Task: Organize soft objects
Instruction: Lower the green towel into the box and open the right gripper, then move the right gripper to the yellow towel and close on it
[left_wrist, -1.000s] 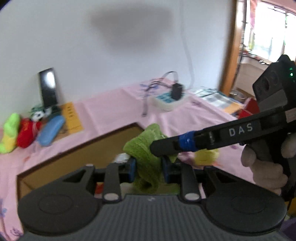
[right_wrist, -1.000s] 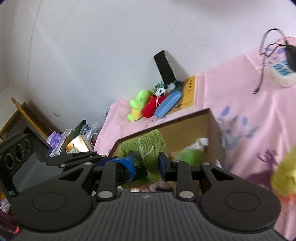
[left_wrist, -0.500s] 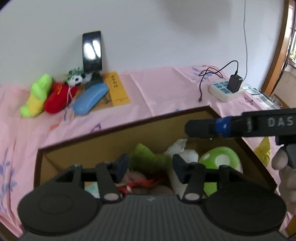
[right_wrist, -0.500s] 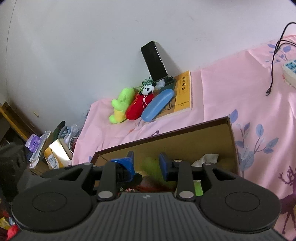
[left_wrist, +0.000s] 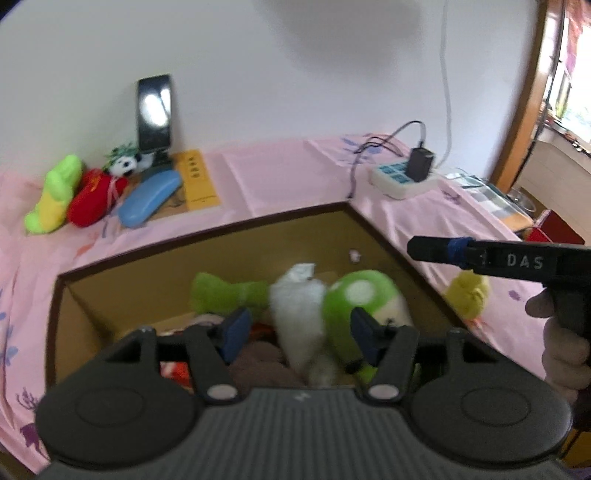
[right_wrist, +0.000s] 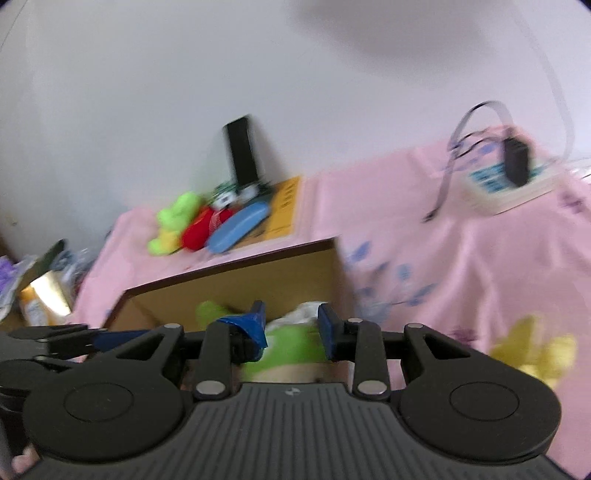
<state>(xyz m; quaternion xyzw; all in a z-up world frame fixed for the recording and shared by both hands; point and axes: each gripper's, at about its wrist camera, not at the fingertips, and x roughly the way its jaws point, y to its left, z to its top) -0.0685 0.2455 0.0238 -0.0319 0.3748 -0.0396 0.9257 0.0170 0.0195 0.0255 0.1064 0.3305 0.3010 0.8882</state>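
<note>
A brown cardboard box (left_wrist: 207, 236) holds a green knitted cloth (left_wrist: 229, 291), a white plush (left_wrist: 299, 306) and a green mushroom plush (left_wrist: 364, 295). My left gripper (left_wrist: 300, 336) hovers over them; its jaws are opening and press on nothing. My right gripper (right_wrist: 291, 326) stands open above the box (right_wrist: 229, 266), with nothing between its pads and the mushroom plush (right_wrist: 291, 343) below it. In the left wrist view the right gripper (left_wrist: 415, 249) reaches in from the right, held by a hand. A yellow plush (left_wrist: 467, 297) lies on the pink cloth right of the box.
By the back wall lie a green-yellow plush (left_wrist: 55, 199), a red plush (left_wrist: 92, 199), a small panda (left_wrist: 125, 166), a blue case (left_wrist: 149, 199), a yellow book (left_wrist: 197, 181) and a propped phone (left_wrist: 154, 110). A power strip (left_wrist: 402, 177) with cables sits at the back right.
A second ago both grippers held the green cloth above the box. It now lies inside the box, and both grippers have let go and opened.
</note>
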